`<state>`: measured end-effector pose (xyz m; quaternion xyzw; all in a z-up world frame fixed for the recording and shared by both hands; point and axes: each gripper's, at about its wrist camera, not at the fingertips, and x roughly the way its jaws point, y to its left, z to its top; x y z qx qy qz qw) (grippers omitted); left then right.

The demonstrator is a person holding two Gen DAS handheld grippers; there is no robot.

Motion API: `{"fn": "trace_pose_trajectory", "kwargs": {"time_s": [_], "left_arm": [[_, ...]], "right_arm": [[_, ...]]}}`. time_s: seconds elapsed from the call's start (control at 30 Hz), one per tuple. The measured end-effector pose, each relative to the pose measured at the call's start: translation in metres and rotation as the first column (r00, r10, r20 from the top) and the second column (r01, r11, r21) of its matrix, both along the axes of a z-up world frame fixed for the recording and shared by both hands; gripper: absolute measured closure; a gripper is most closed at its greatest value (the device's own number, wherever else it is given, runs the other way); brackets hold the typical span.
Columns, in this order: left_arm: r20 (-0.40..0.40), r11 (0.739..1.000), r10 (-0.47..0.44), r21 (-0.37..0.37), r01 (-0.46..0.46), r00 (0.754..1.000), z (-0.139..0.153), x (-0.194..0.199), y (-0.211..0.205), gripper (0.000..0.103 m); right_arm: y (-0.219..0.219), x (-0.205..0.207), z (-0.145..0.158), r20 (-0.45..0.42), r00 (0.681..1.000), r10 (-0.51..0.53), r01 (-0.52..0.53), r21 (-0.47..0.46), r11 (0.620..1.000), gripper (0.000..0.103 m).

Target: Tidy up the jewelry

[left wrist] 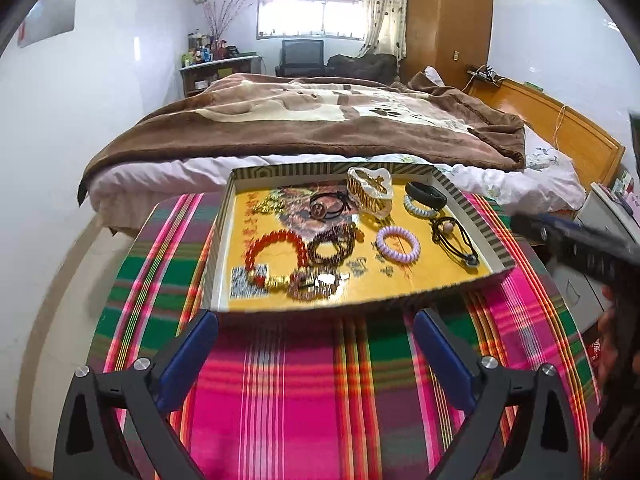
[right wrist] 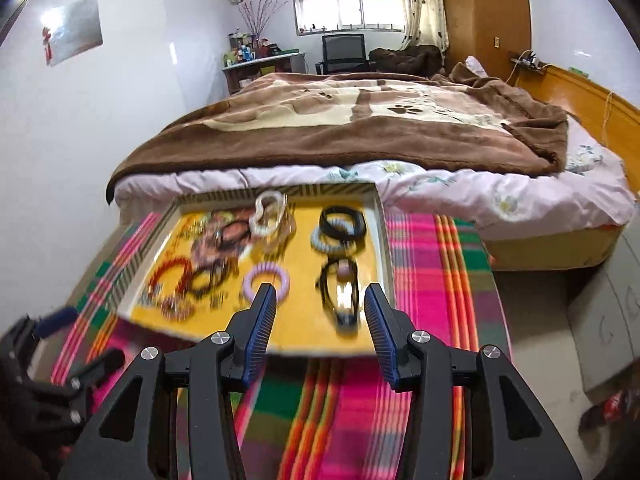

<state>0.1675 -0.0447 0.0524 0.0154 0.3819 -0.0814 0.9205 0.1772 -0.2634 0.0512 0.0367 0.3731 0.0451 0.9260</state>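
Bed (left wrist: 320,120) with brown blanket (right wrist: 360,128) fills the space behind the tray, touching or just past its far edge. Striped pink-green cloth (left wrist: 304,392) lies under the tray and spreads toward the camera. Tray (left wrist: 218,240), striped rim, yellow floor, sits flat on the cloth and holds all the jewelry. Inside the tray: gold-white hair claw (left wrist: 370,190) at far middle; black band (left wrist: 425,194) at far right with pale coil tie (left wrist: 418,210) touching it; black elastic with bead (left wrist: 454,240) along the right wall; lilac coil tie (left wrist: 398,244) mid-right; red bead bracelet (left wrist: 276,248) and dark bead bracelet (left wrist: 332,246) side by side mid-left; blurred bead pieces at near-left, detail unclear. Left gripper (left wrist: 316,320) spread wide, nothing between fingers, just short of the tray's near rim over the cloth. Right gripper (right wrist: 320,296) about half spread, gripping nothing, tips over the tray's near-right part, black elastic seen between them in right wrist view, lilac tie beside the left tip
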Motion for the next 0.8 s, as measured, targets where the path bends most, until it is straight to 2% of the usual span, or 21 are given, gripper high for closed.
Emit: {"fn": "trace_pose_trajectory", "kwargs": {"time_s": [0.2,0.37,0.5,0.8], "left_arm": [[0.016,0.999,0.025,0.037,-0.026,1.0,0.002,-0.034,0.003,0.003],[0.016,1.0,0.009,0.005,-0.009,1.0,0.005,-0.058,0.009,0.003],[0.049,1.0,0.014,-0.002,-0.014,0.999,0.011,-0.077,0.011,0.001],[0.078,0.999,0.046,0.02,-0.048,0.996,0.015,-0.101,0.013,0.001]], "right_arm": [[0.009,-0.044,-0.001,0.012,1.0,-0.009,0.009,-0.007,1.0,0.056],[0.017,-0.078,-0.004,0.016,0.999,-0.029,0.029,-0.018,0.999,0.056],[0.022,-0.101,-0.008,0.016,0.998,-0.061,0.062,-0.036,0.997,0.056],[0.034,-0.132,-0.013,0.015,0.999,-0.052,0.052,-0.029,0.998,0.056]]}}
